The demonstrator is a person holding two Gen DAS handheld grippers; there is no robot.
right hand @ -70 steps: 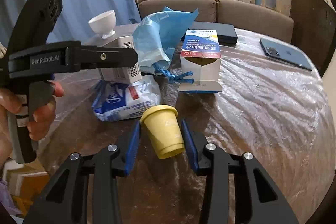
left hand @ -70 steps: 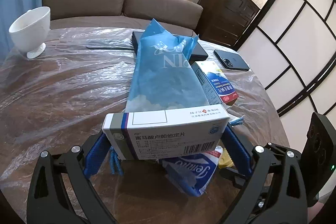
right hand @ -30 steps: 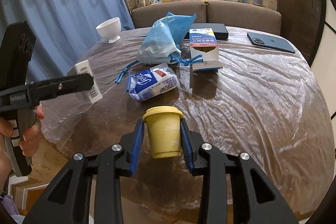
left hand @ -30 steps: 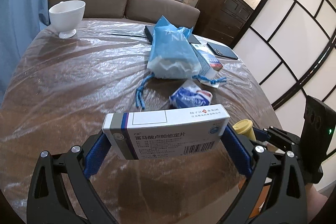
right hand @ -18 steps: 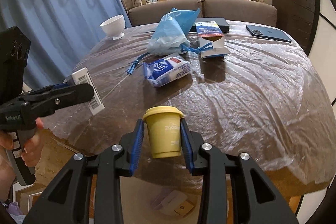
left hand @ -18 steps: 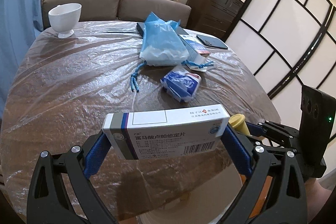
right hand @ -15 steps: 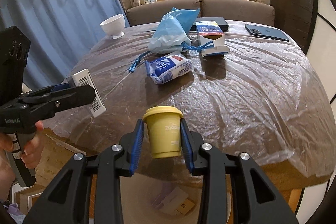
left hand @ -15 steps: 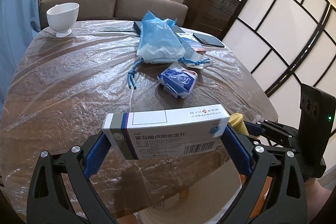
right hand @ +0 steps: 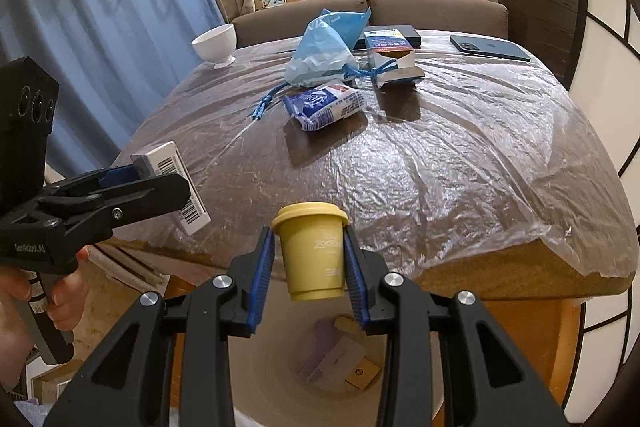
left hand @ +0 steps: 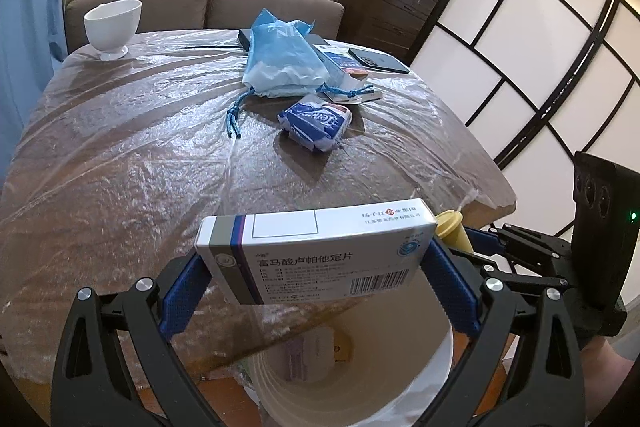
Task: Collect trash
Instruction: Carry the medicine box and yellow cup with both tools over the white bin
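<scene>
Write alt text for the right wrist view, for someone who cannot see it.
The right gripper clamps a small yellow cup above an open white bin beside a plastic-covered table. At left, the left gripper holds a white medicine box. On the table lie a tissue pack, blue bag, white bowl and phone.

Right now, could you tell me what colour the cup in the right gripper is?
Pale yellow; the cup shows best in the right wrist view.

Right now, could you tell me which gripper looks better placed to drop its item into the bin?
Probably the right gripper: its yellow cup hangs over the bin opening. The left's medicine box sits nearer the rim.
</scene>
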